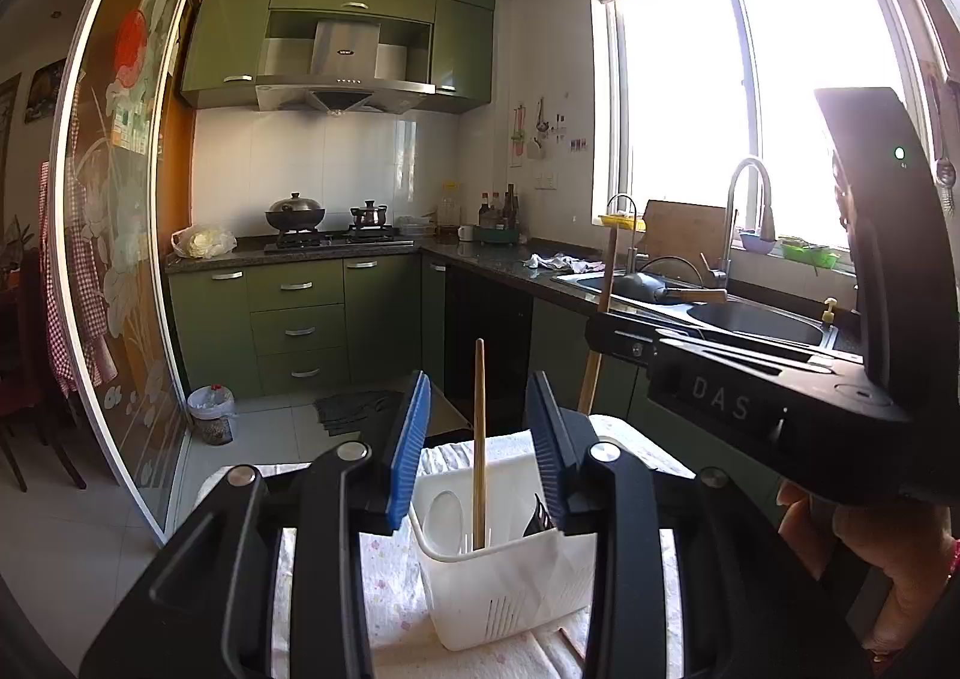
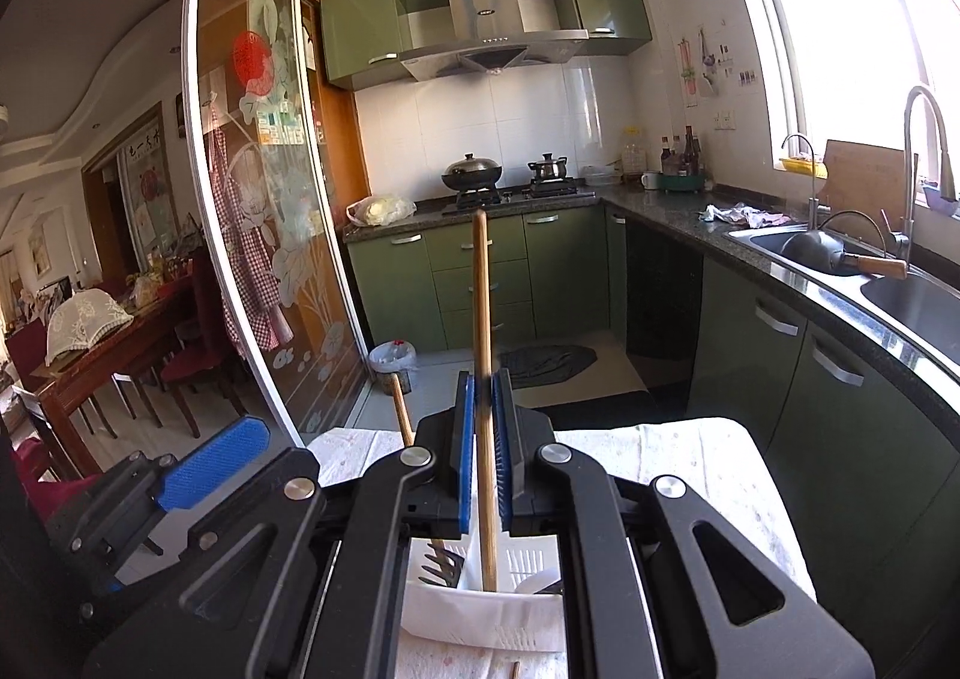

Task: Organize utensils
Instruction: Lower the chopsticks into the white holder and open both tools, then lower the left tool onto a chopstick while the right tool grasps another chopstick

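A white plastic utensil caddy (image 1: 510, 577) stands on a cloth-covered table (image 1: 390, 577). One wooden-handled utensil (image 1: 479, 439) stands upright in it, beside a white spoon (image 1: 447, 511) and a black slotted tool (image 1: 538, 520). My left gripper (image 1: 477, 445) is open, its blue pads on either side of that handle without touching it. My right gripper (image 2: 483, 457) is shut on a second wooden handle (image 2: 483, 319), its lower end down in the caddy (image 2: 480, 613). The right gripper's body shows at the right of the left wrist view (image 1: 750, 397), with that handle (image 1: 603, 319) in it.
A green kitchen lies ahead: a stove with pots (image 1: 327, 223), a granite counter, a sink with a tap (image 1: 750, 313). A glass sliding door (image 1: 114, 235) stands on the left. A small bin (image 1: 211, 412) and a dark mat (image 1: 354, 409) lie on the floor.
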The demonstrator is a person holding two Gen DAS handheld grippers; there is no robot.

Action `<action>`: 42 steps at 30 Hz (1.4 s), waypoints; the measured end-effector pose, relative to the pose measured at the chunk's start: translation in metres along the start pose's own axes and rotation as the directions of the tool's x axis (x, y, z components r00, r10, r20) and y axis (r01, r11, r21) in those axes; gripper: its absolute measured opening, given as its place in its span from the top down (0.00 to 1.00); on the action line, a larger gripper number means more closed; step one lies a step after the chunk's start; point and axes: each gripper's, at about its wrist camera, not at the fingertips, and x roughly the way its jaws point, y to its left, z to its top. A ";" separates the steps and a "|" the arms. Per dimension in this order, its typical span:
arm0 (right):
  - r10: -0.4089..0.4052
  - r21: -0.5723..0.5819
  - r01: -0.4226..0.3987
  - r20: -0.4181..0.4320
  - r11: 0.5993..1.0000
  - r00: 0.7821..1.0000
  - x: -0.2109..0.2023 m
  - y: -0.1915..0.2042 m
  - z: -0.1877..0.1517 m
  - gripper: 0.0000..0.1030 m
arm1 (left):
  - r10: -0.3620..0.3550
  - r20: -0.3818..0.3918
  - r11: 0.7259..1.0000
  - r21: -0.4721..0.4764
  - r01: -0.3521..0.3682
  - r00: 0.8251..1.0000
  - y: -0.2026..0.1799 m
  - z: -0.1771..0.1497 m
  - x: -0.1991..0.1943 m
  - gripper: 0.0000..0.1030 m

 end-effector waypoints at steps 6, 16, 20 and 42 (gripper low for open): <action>0.005 -0.020 -0.005 0.021 1.000 1.000 -0.020 0.001 -0.009 0.80 | 0.004 -0.002 1.000 0.013 -0.004 1.000 -0.004 0.002 -0.004 0.69; 0.049 -0.055 -0.049 0.005 0.997 0.999 -0.089 0.000 -0.050 0.71 | 0.011 -0.048 0.999 0.038 -0.009 0.999 -0.005 -0.012 -0.027 0.58; 0.063 -0.055 -0.065 -0.024 0.996 0.998 -0.112 -0.003 -0.078 0.62 | 0.025 -0.083 0.999 0.024 -0.023 0.996 0.000 -0.021 -0.038 0.38; 0.005 -0.019 -0.011 -0.315 1.000 0.949 -0.104 -0.029 -0.152 0.54 | -0.037 -0.855 0.989 -0.105 -0.103 0.518 0.038 -0.137 0.026 0.71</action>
